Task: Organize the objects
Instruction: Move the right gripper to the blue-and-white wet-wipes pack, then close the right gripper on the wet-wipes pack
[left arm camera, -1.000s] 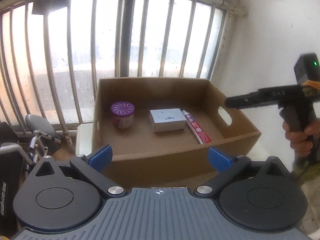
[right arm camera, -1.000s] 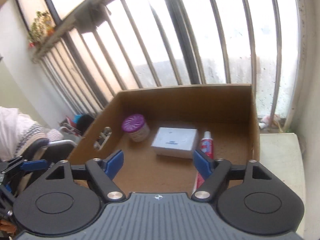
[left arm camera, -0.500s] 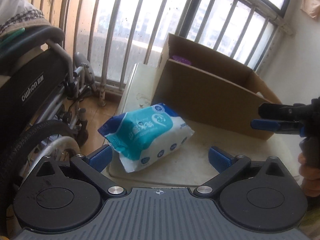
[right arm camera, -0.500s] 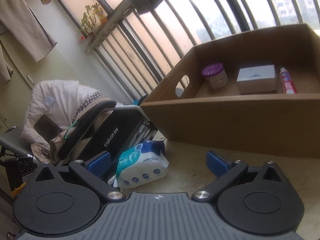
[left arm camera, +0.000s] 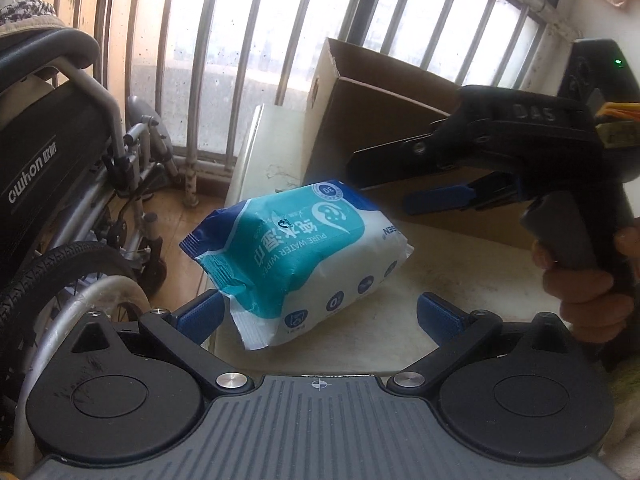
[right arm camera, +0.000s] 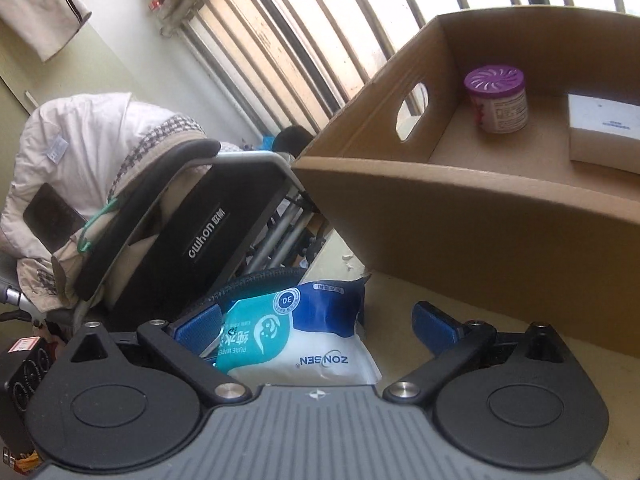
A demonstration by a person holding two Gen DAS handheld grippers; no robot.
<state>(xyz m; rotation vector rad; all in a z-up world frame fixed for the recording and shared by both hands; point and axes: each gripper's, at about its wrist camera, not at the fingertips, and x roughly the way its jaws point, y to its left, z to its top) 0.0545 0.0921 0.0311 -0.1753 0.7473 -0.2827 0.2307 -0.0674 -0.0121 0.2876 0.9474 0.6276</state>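
While the wipes pack lay on the table beside the box, it was straddled by the right gripper, just spread wide, ungrasped; the left gripper was held agape.

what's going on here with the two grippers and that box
A person is tidying items into a cardboard box using two handheld grippers. A purple-lidded jar and a small white box already sit inside it. A pack of wet wipes lies on the table outside the box, at its edge. The right gripper is open with the pack between its fingers, not yet clamped; the left gripper is open too, just in front of it.
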